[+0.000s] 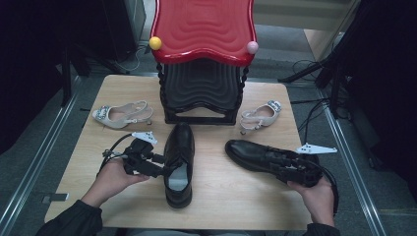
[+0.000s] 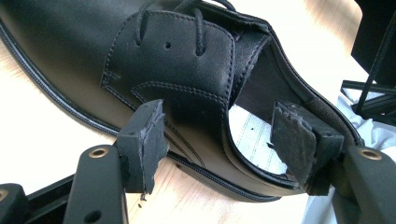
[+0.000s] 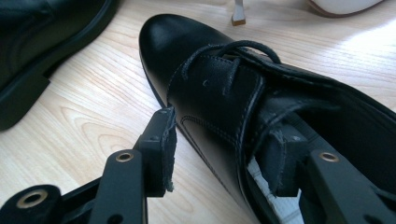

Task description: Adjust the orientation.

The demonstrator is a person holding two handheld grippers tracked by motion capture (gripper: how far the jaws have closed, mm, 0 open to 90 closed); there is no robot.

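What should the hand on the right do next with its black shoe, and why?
Probably close the right gripper onto the side wall of the right black shoe. One jaw is already outside the shoe and the other inside its opening, with a gap left at the outer pad, so it isn't held firmly yet.

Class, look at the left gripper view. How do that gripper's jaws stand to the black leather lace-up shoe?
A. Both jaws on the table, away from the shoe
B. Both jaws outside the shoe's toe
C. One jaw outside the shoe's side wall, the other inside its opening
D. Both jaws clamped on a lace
C: the left gripper straddles the side wall of the black leather lace-up shoe, one pad outside, the other over the pale insole.
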